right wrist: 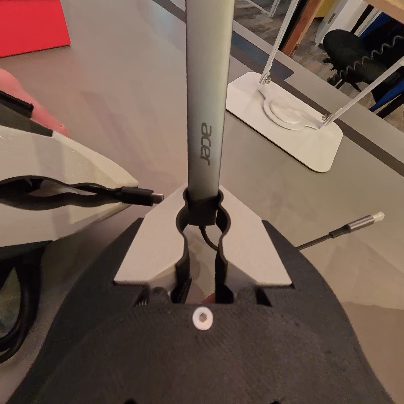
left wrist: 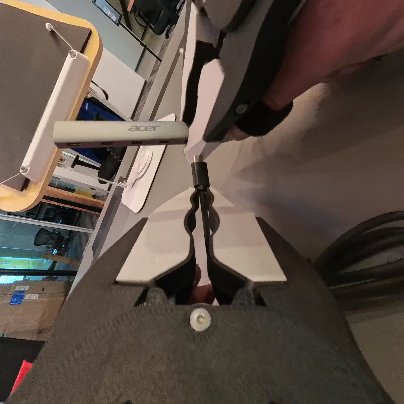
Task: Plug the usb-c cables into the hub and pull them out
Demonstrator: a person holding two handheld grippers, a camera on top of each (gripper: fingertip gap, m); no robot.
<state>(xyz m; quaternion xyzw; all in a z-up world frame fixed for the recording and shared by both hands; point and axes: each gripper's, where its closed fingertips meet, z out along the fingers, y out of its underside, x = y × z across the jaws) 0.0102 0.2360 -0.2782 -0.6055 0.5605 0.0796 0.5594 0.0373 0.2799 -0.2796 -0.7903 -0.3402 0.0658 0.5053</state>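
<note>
Left wrist view: left gripper (left wrist: 200, 192) clamped on black cable (left wrist: 204, 218) — plug (left wrist: 200, 173) just clear of the fingertips. Hub (left wrist: 120, 133) at 10 o'clock, not plugged.
Right wrist view: right gripper (right wrist: 202, 204) pinches hub (right wrist: 206, 98) at its end; plug (right wrist: 142, 196) at 9 o'clock — near, not touching. Grey cable (right wrist: 341, 231) on table (right wrist: 131, 87), 3 o'clock.

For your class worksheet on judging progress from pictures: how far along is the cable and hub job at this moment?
Done: both pieces are picked up. The right claw grips the grey hub at its cable end; the left claw pinches the black USB-C cable just behind its plug.

In hand: lining the plug up; it is bare and near the hub, but in no port.

Left: inserting it, pulling it out, then the grey-plugged cable on the table.
</note>
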